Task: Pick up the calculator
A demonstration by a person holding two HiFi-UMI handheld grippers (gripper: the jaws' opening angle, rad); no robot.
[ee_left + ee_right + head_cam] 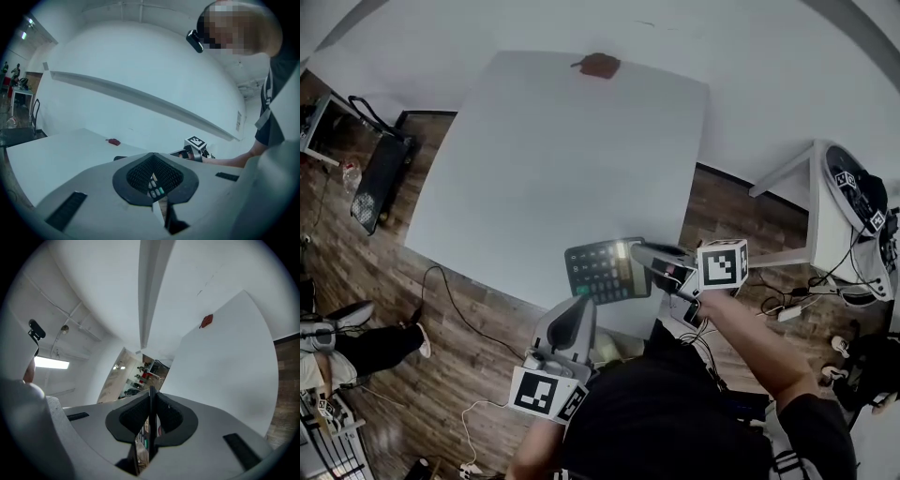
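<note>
The left gripper (580,307) rests with jaws pressed together and empty, just short of the calculator (602,270); beyond, the right gripper (641,254) clamps its side edge over the table (534,150) rim, and it looks light, stiff and slippery.

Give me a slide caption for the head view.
The right tool grips the calculator at the near edge of the white table; left tool hovers nearby.
</note>
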